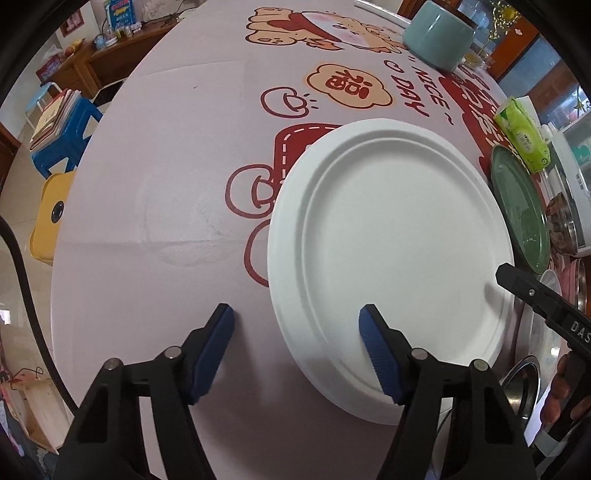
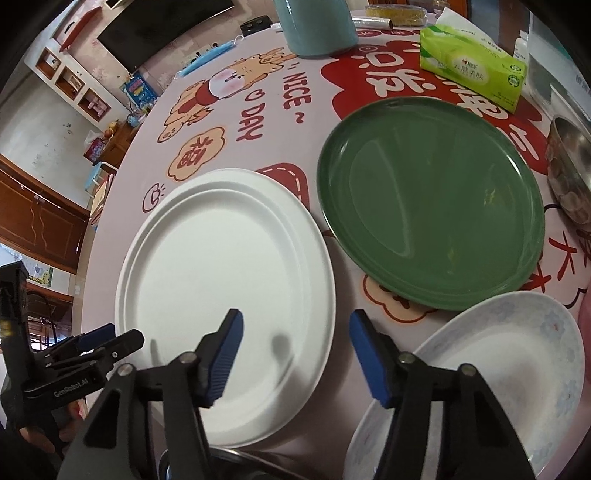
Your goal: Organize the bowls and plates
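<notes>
A white paper plate (image 1: pixel 391 258) lies on the printed tablecloth; it also shows in the right wrist view (image 2: pixel 221 280). My left gripper (image 1: pixel 297 325) is open, its right finger over the plate's near-left rim, its left finger over bare cloth. My right gripper (image 2: pixel 295 332) is open above the plate's right edge, empty. A green plate (image 2: pixel 432 199) lies right of the white one and shows edge-on in the left wrist view (image 1: pixel 521 210). A white floral plate (image 2: pixel 509 362) sits at the near right. A steel bowl (image 2: pixel 569 170) is at the far right.
A teal mug (image 1: pixel 437 33) stands at the far side of the table, with a green tissue pack (image 2: pixel 472 62) to its right. Steel dishes (image 1: pixel 524 384) sit at the near right. A blue stool (image 1: pixel 62 144) and a yellow stool (image 1: pixel 50 218) stand left of the table edge.
</notes>
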`<state>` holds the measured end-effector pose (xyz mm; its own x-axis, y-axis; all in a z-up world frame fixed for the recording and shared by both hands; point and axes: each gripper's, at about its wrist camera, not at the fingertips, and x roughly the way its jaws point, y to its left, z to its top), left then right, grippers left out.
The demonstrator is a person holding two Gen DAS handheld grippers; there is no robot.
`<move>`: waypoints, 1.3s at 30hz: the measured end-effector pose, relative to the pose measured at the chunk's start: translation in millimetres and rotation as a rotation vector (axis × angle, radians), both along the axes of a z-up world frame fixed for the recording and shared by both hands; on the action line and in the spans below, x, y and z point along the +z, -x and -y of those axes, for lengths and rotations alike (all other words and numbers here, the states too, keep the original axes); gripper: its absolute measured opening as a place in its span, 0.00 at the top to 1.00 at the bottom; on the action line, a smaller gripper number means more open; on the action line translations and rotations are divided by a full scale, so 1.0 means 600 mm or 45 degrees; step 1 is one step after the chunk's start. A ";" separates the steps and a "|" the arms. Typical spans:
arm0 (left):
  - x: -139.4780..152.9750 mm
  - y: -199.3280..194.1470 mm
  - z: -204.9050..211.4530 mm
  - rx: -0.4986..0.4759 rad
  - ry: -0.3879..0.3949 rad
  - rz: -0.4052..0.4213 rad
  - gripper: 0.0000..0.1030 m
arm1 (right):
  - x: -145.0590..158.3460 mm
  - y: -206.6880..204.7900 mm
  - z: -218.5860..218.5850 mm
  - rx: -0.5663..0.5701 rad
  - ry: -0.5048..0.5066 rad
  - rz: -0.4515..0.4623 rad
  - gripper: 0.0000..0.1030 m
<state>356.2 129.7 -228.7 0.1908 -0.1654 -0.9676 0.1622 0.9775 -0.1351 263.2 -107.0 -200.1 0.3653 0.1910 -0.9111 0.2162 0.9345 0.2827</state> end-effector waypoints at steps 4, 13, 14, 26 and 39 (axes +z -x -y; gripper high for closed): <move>0.003 -0.002 0.005 -0.004 0.019 0.004 0.51 | -0.007 -0.003 0.001 0.001 -0.011 -0.013 0.58; 0.007 0.003 0.006 -0.040 0.038 0.007 0.65 | -0.010 0.001 0.009 -0.032 -0.005 -0.009 0.76; 0.009 0.003 0.004 -0.032 0.044 0.014 0.66 | -0.010 0.001 0.010 -0.037 -0.008 -0.010 0.78; 0.058 0.012 -0.041 0.070 0.080 0.189 0.66 | 0.035 0.005 -0.026 0.074 0.021 0.132 0.78; 0.138 0.056 -0.136 0.295 0.260 0.408 0.66 | 0.111 0.031 -0.091 0.195 0.017 0.317 0.76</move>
<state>322.5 211.4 -145.6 0.5302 -0.2648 -0.8055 0.0074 0.9514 -0.3079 244.8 -52.4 -133.3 0.5459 0.2501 -0.7996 -0.0025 0.9549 0.2969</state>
